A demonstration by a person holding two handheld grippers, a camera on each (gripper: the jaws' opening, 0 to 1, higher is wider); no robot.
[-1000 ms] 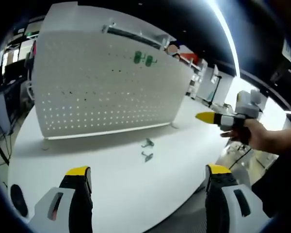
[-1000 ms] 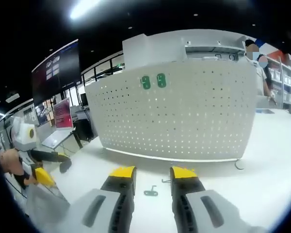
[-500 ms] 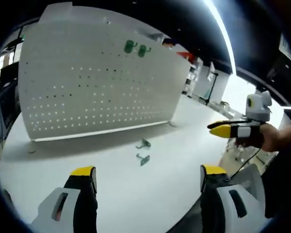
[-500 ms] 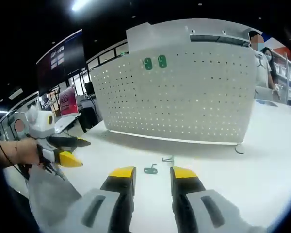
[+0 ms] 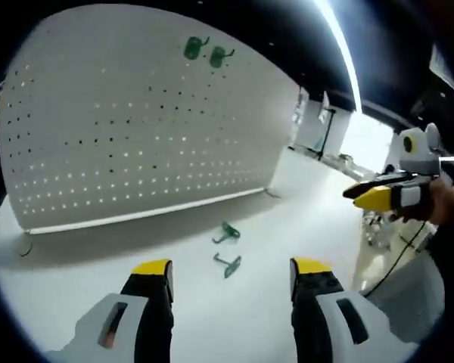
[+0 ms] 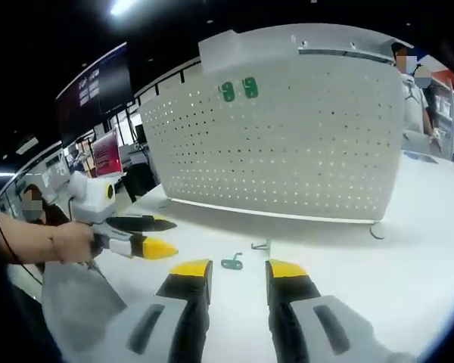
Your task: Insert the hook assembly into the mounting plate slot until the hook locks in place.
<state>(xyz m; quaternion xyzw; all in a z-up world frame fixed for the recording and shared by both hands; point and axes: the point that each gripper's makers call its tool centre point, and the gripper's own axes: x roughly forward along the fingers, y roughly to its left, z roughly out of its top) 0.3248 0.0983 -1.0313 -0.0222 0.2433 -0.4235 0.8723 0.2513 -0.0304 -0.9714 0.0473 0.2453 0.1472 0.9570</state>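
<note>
Since the two green hooks point(image 5: 228, 233) are lying loose on the white table point(image 5: 76, 280) just in front of the pegboard point(image 5: 136, 128), nothing's been picked up yet, so I'd say the job is still at the reach stage. Compared with a second ago, the left gripper point(image 5: 231, 274) has closed in on them and its jaws have narrowed, though they're still spread with nothing between. Two more green hooks point(image 6: 238, 89) already hang high on the pegboard. The right gripper point(image 6: 238, 268) hangs near the hooks too, jaws apart and empty, much as before. Next move is probably a pinch on one hook.
</note>
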